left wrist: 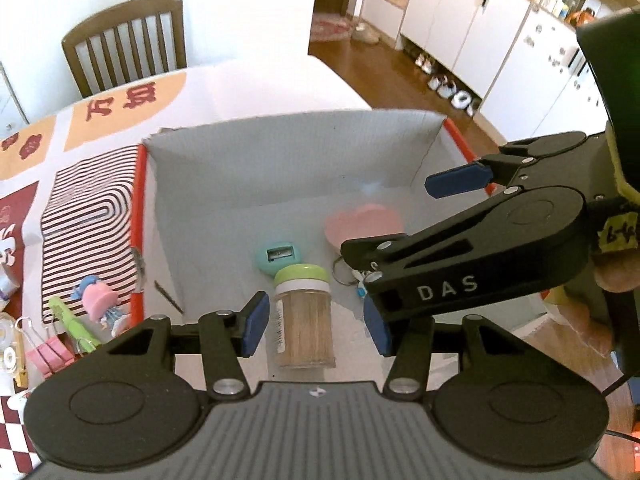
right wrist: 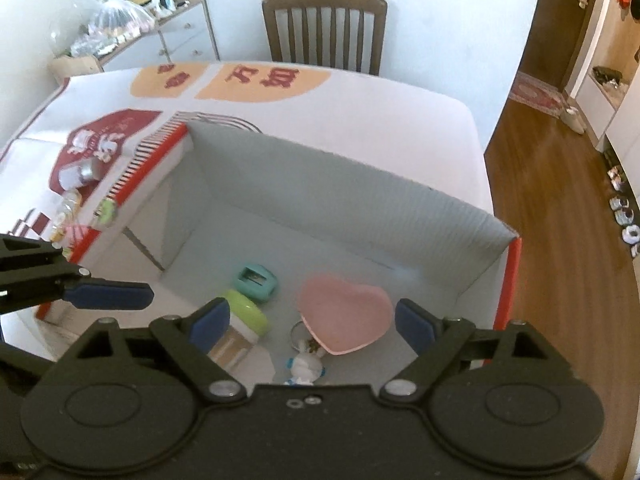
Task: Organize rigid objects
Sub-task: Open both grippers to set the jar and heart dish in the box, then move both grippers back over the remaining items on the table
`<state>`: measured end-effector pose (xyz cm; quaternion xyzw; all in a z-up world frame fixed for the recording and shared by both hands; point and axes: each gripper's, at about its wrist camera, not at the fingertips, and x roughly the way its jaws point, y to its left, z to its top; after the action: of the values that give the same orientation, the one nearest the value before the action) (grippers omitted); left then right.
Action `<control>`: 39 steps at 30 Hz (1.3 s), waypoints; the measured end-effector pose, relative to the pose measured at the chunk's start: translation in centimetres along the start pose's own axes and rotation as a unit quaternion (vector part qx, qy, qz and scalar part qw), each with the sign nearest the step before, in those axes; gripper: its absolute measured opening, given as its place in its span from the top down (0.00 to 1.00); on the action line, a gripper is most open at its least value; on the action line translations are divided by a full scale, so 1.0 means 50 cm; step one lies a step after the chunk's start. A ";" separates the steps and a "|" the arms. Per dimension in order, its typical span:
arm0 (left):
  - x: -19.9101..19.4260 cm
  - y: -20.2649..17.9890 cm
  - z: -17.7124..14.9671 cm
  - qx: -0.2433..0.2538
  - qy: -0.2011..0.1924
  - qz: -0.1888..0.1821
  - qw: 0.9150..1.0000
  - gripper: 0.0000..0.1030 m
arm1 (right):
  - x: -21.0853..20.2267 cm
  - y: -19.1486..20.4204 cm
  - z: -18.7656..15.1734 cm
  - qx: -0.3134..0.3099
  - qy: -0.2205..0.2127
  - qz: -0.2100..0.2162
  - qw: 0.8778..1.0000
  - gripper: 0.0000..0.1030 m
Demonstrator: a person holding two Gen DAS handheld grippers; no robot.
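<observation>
White table (right wrist: 400,96), box (left wrist: 280,160), both hand-held grippers open and empty, binder clips (left wrist: 44,354) only in left view

table (right wrist: 420,112) w/ box (right wrist: 360,196), clips (left wrist: 44,354)

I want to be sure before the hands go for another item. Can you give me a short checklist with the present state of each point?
1. Left claw empty, pads apart: ok.
2. Right claw empty, pads wide apart: ok.
3. Toothpick jar lying on the box floor, not pinched by the pads: ok.
4. Pink heart dish, teal sharpener and keychain figure inside the box: ok.
5. Items left outside, such as binder clips and pink toy: not ok, waiting.
6. Claws clear of each other: cannot tell, they overlap in the left view.
</observation>
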<state>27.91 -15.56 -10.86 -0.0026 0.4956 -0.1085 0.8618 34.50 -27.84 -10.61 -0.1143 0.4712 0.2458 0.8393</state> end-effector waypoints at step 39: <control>-0.272 0.365 -0.202 -0.116 -0.130 0.052 0.983 0.31 | -0.132 0.352 -0.045 -0.057 -0.115 0.079 0.989 0.02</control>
<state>16.08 5.89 -6.44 -0.0908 0.3884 -0.0036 0.9170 20.82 -15.78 -5.50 -0.0949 0.3647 0.3494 0.8578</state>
